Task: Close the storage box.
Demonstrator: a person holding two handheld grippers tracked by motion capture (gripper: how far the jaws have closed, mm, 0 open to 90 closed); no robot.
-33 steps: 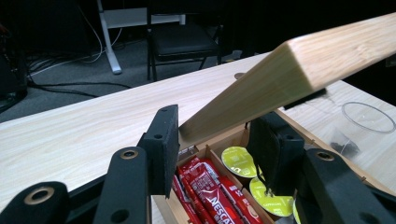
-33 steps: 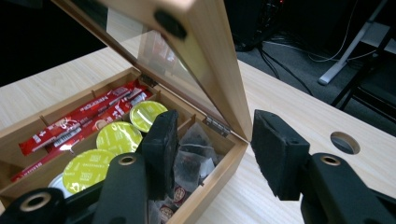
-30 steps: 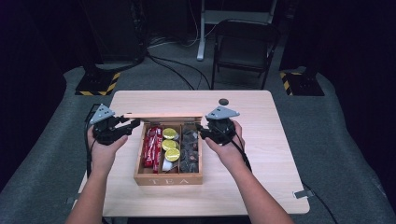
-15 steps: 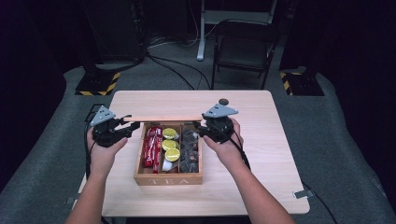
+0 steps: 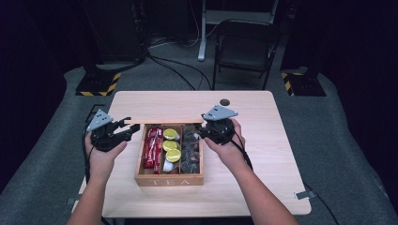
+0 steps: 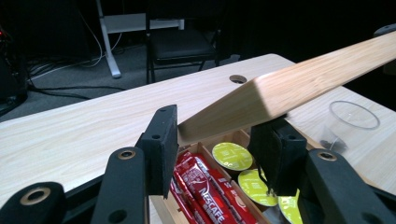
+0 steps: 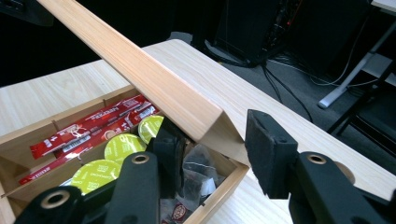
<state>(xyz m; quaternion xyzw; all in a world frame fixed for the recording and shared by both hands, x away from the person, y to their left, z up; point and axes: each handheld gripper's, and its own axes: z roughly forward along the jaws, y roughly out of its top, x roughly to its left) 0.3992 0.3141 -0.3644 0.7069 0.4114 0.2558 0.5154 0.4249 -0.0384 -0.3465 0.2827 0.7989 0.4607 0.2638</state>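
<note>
Wooden lid [image 5: 164, 121]: a thin, stiff plank, probably light, smooth enough to slide on a loose grip. Raised above the back edge of the tea box [image 5: 169, 180], spanning from claw to claw. Best taken at the two short ends, pads across the thickness, kept level.

Left claw [image 5: 126, 129]: apparently clenched on the lid's left end, both pads against the wood in the left gripper view. Right claw [image 5: 201, 131]: just been closing, with the lid's corner [image 7: 205, 123] between the jaws, one pad still clear of it, so not yet clamped.

Counted:
- one lid
- one box with three compartments
- three yellow-green capsules [image 5: 172, 145] in the middle
- several red sachets [image 5: 154, 143] on the left, number unclear
- dark tea bags on the right, too jumbled to count
- one clear cup [image 6: 352, 122] on the worktop [image 5: 263, 140]
</note>
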